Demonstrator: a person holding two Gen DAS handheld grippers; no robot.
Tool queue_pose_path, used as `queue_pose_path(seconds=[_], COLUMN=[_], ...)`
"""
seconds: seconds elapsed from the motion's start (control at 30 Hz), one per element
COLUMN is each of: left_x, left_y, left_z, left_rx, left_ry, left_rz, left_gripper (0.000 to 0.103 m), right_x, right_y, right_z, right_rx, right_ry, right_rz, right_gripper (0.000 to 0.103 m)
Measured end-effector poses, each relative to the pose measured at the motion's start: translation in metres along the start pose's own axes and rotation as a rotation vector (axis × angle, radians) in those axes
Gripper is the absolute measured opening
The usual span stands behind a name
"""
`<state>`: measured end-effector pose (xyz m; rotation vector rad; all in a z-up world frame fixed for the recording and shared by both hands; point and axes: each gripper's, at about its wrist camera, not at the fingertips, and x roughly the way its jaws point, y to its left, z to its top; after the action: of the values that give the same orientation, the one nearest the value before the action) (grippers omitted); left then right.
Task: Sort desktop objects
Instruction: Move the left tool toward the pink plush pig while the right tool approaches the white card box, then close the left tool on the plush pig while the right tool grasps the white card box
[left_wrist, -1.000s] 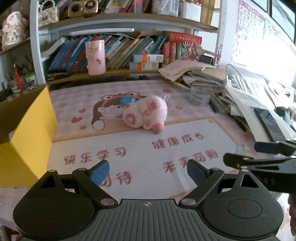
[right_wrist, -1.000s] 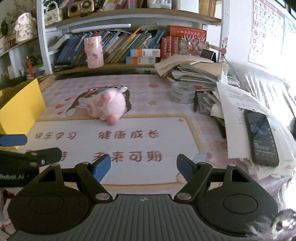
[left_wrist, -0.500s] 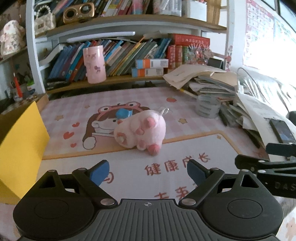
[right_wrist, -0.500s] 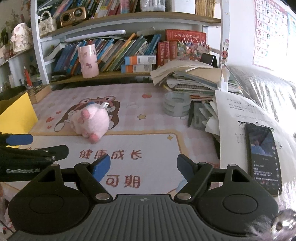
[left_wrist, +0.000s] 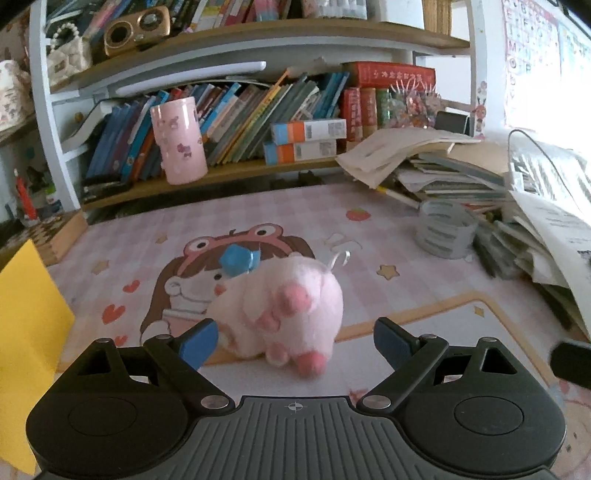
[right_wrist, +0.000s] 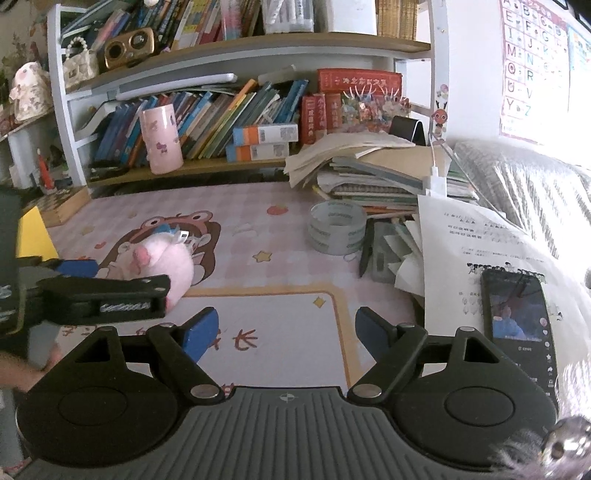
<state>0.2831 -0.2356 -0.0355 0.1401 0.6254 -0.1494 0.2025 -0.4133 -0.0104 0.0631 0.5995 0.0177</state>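
Note:
A pink plush toy (left_wrist: 284, 310) lies on the cartoon desk mat, with a small blue piece (left_wrist: 236, 260) at its far side. My left gripper (left_wrist: 295, 341) is open, its blue fingertips on either side of the toy's near end, not closed on it. In the right wrist view the same toy (right_wrist: 166, 258) sits at the left, partly hidden by the left gripper's arm (right_wrist: 103, 299). My right gripper (right_wrist: 286, 330) is open and empty above the white part of the mat. A yellow box (left_wrist: 26, 332) stands at the left edge.
A roll of clear tape (right_wrist: 338, 227) sits right of centre. Stacked books and papers (right_wrist: 369, 173) crowd the right side, with a phone (right_wrist: 517, 306) on loose sheets. A pink cup (left_wrist: 179, 146) stands on the low shelf before rows of books.
My left gripper has moved forward to the plush toy, which now sits between its open fingers. My right gripper has also moved forward over the mat.

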Motion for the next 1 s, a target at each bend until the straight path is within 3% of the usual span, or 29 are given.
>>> queue_pose_path(seconds=[0.3, 0.63, 0.73, 0.8, 1.0], left_x=[0.030, 0.053, 0.055, 0.048, 0.012], left_y=[-0.001, 0.000, 0.010, 0.018, 0.045], left_z=[0.006, 0.011, 0.011, 0.011, 0.006], left_rx=[-0.034, -0.018, -0.054, -0.088, -0.223], left_ry=[0.054, 0.047, 0.045, 0.030, 0.005], left_rz=[0.011, 0.073, 0.103, 0.099, 0.089], left_gripper=[0.094, 0.095, 0.083, 0.068, 0.065], right_x=[0.009, 0.022, 0.025, 0.028, 0.049], right_y=[-0.006, -0.010, -0.007, -0.004, 0.006], right_z=[0.003, 0.007, 0.008, 0.009, 0.018], right_rx=[-0.002, 0.000, -0.015, -0.024, -0.039], right_ry=[0.014, 0.039, 0.045, 0.045, 0.068], right_rz=[-0.005, 0.018, 0.031, 0.042, 0.098], right_gripper=[0.080, 0.082, 0.082, 0.083, 0.083])
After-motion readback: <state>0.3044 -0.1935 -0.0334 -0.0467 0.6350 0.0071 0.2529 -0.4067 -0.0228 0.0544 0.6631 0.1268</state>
